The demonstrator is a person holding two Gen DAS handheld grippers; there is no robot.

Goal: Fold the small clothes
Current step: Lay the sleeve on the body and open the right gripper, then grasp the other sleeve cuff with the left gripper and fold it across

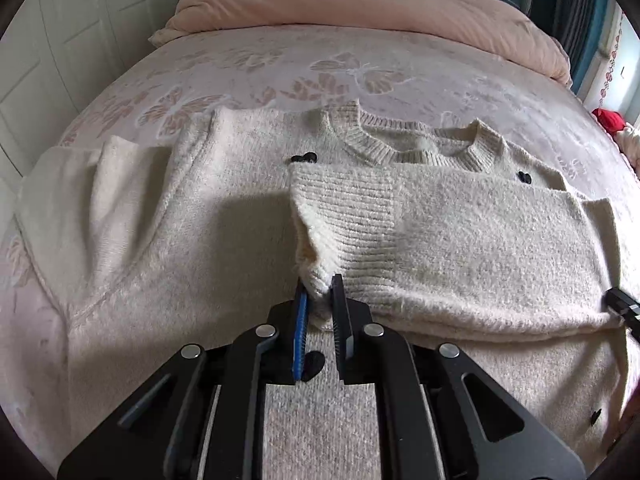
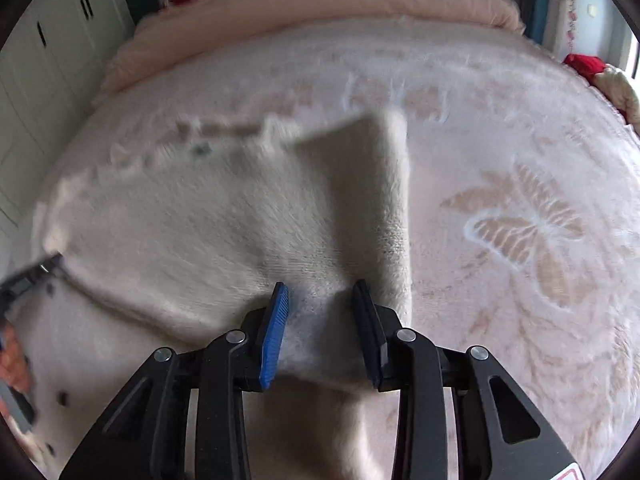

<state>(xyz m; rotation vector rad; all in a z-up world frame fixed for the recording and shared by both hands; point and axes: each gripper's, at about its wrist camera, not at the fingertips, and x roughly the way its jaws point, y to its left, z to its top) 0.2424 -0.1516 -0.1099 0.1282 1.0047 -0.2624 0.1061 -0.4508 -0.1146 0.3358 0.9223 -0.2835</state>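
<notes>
A cream knit sweater (image 1: 168, 208) with small black bows lies spread on the bed, neck away from me. Its right sleeve (image 1: 460, 240) is folded across the chest. My left gripper (image 1: 320, 292) is shut on the ribbed cuff (image 1: 344, 216) of that sleeve, near the sweater's middle. The left sleeve (image 1: 80, 184) lies out to the left. In the right wrist view, blurred by motion, my right gripper (image 2: 320, 300) is open over the folded edge of the sweater (image 2: 224, 232), with fabric between the jaws. Its tip also shows in the left wrist view (image 1: 622, 306).
The bed has a pale pink butterfly-patterned blanket (image 1: 340, 76). A rolled pink duvet (image 1: 360, 4) lies along the far end. White wardrobe doors (image 1: 52, 40) stand to the left. A red item (image 1: 608, 118) sits at the right edge of the bed.
</notes>
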